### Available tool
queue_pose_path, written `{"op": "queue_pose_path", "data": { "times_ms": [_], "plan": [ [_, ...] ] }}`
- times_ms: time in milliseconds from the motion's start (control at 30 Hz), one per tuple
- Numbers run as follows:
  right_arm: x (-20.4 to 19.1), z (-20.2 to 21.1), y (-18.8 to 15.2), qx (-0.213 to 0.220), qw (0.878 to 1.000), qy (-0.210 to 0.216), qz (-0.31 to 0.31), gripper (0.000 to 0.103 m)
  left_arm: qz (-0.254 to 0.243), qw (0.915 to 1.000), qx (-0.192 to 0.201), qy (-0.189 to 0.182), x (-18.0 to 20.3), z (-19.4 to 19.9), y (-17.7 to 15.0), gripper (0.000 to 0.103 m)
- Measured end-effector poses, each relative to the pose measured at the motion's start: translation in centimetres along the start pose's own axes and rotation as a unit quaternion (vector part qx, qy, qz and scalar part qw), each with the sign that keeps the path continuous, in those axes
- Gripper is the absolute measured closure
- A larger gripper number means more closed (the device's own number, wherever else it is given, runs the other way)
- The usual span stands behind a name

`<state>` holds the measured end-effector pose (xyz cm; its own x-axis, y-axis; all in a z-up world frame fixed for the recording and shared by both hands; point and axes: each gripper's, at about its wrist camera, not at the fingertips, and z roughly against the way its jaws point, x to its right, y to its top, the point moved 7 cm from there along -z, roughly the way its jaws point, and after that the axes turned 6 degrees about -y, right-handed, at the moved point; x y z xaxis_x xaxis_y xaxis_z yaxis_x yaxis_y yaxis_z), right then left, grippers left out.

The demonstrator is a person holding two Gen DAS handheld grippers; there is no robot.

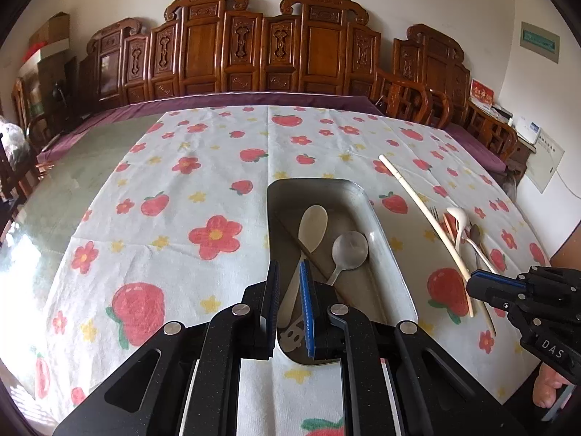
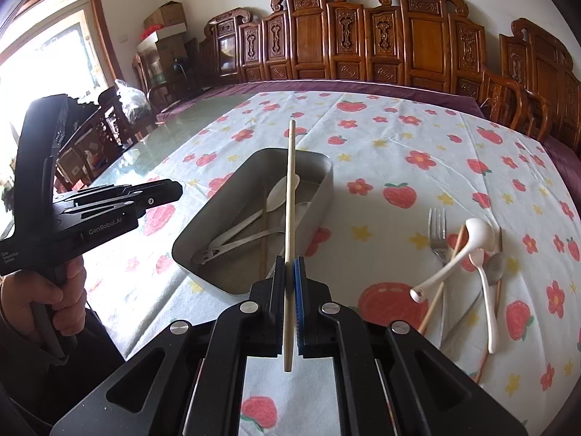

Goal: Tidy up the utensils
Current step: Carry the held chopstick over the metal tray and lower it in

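Right tool [image 2: 290, 272] clenched on a pale wooden chopstick [image 2: 290, 196], lifted clear and pointing out over the metal tray [image 2: 323, 185]. Left tool [image 1: 289, 290] slightly parted, nothing gripped, hovering above the tray's near end.

Step in hand, as I judge: carrying the chopstick to the tray. Next move calls for lowering it lengthwise, then letting go.

Tray: dull steel, rounded corners, holding a cream plastic spoon [image 1: 312, 225] and a steel spoon [image 1: 349, 249].

Loose on the strawberry-print cloth [image 2: 399, 152]: fork [image 2: 437, 232], white ladle [image 2: 472, 239], more spoons, another chopstick [image 1: 425, 214].
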<state>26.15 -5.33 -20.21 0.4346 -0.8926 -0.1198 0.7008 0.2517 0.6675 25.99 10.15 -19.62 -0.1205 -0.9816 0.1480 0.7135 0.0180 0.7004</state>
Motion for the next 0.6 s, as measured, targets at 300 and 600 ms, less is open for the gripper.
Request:
{"op": "queue_pose_path", "data": {
  "times_ms": [300,600],
  "plan": [
    [-2.8,-3.2,2.0,-0.013,1.000,0.008,0.005,0.097,0.008,1.0000,0.001,0.004,-1.6,0.0,0.7,0.093],
    [-4.2,-7.0,2.9,-0.034,0.999,0.017,-0.007,0.097,0.020,0.9996,0.002,0.021,-3.3,-0.1,1.0,0.093]
  ]
}}
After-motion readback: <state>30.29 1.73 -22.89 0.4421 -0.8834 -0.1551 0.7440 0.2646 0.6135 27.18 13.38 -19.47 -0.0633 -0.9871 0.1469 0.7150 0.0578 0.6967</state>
